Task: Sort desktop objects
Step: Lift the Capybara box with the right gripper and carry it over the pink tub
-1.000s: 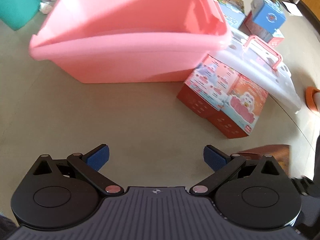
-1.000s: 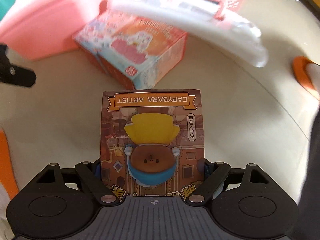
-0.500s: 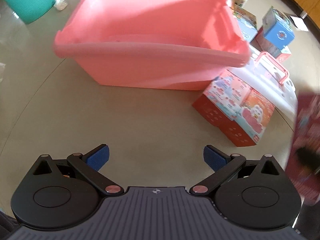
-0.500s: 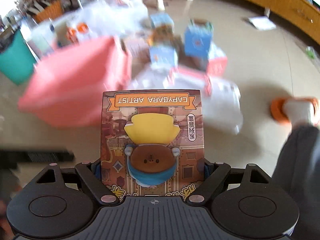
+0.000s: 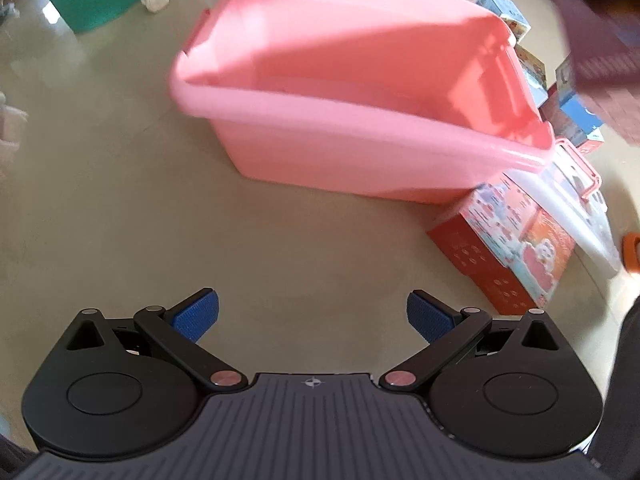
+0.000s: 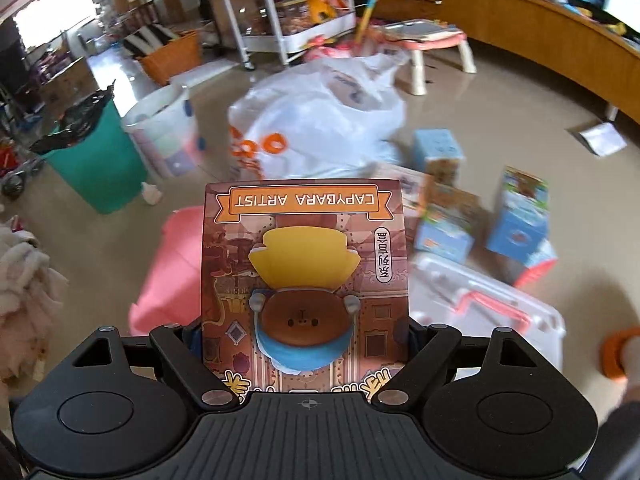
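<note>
My right gripper (image 6: 306, 340) is shut on a brown "Capybara Artist" box (image 6: 306, 276), held high above the floor. The box hides part of the pink bin (image 6: 168, 276) below it. In the left wrist view the pink bin (image 5: 360, 152) stands on the floor ahead, open and tilted in view. The held box shows blurred at the upper right (image 5: 600, 60), above the bin's right end. My left gripper (image 5: 312, 316) is open and empty, low over bare floor in front of the bin.
A red and pink toy box (image 5: 508, 248) lies right of the bin beside a white lid with a pink handle (image 5: 576, 196). Blue boxes (image 6: 520, 236), a white plastic bag (image 6: 320, 120), a teal trash bin (image 6: 96, 160) and shelves stand beyond.
My right gripper has risen with the box and swung towards the pink bin. My left gripper has drifted left and back; the bin now sits further right in its view.
</note>
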